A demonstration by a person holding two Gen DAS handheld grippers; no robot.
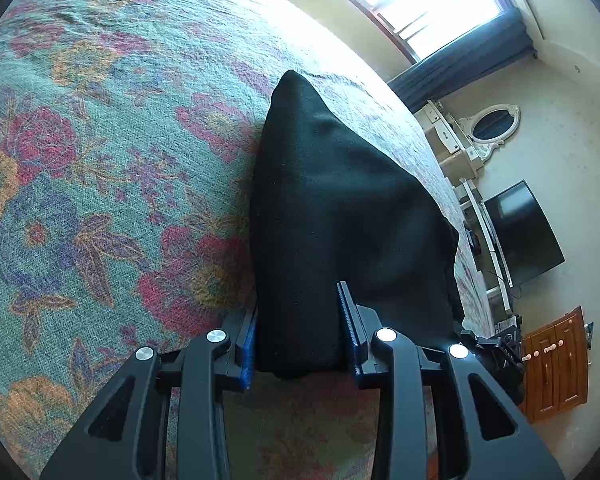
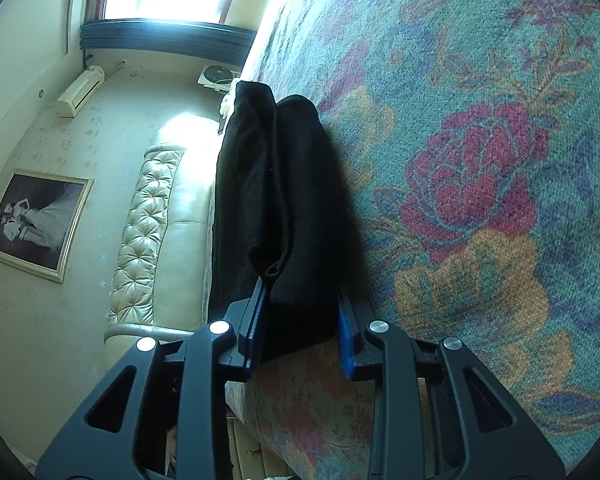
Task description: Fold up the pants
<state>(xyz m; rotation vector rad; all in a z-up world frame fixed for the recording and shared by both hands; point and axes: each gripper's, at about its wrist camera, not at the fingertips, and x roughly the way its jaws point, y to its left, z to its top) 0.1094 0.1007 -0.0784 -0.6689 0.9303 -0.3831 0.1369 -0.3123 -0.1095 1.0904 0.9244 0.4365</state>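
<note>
The black pants (image 1: 340, 200) lie bunched in a thick folded stack on the floral bedspread (image 1: 100, 160), near the bed's edge. My left gripper (image 1: 300, 304) is shut on the near end of that stack, and the cloth fills the gap between its blue pads (image 1: 249, 344). In the right wrist view the same black pants (image 2: 276, 184) stand up in two folded layers, with a hem loop showing near the fingers. My right gripper (image 2: 303, 288) is shut on that bundle's near end, above the bedspread (image 2: 480, 160).
The bed's edge runs just right of the pants in the left wrist view. Past it stand a TV (image 1: 524, 232), a wooden cabinet (image 1: 556, 364) and a white mirror dresser (image 1: 492, 124). The right wrist view shows a tufted headboard (image 2: 148, 216) and a framed picture (image 2: 36, 220).
</note>
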